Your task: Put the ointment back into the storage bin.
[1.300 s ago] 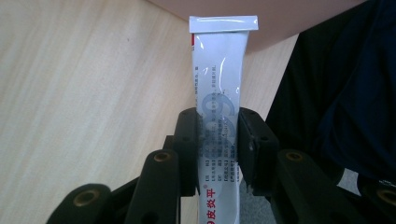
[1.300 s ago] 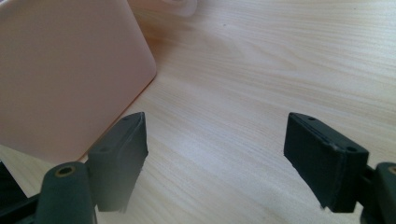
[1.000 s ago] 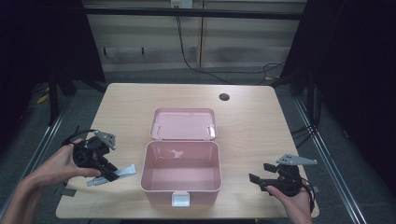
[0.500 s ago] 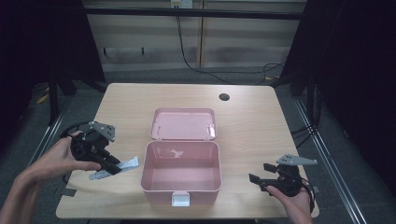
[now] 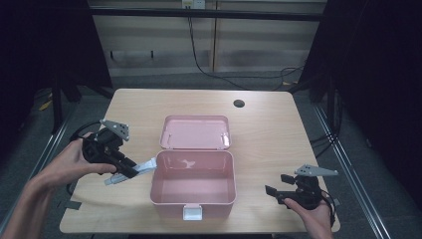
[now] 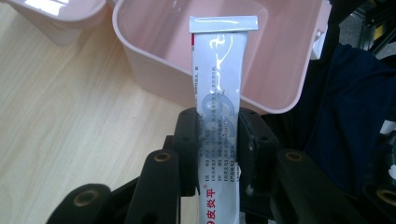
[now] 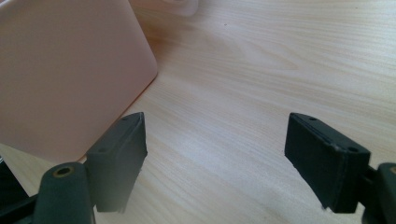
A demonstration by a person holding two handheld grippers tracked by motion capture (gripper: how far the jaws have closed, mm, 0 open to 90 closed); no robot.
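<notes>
We pinch the tube (image 6: 217,93) mid-body in our left gripper (image 6: 219,140) — light, soft, likely slippery, so grip gently — beside the box (image 5: 194,181); right gripper (image 7: 215,154) jaws spread.

The high view is looking down and forward over the whole table (image 5: 278,129). Both gripper views are looking closely along their own jaws, each catching the pink box (image 6: 289,60) (image 7: 65,70) (image 5: 194,179) from opposite sides.
</notes>
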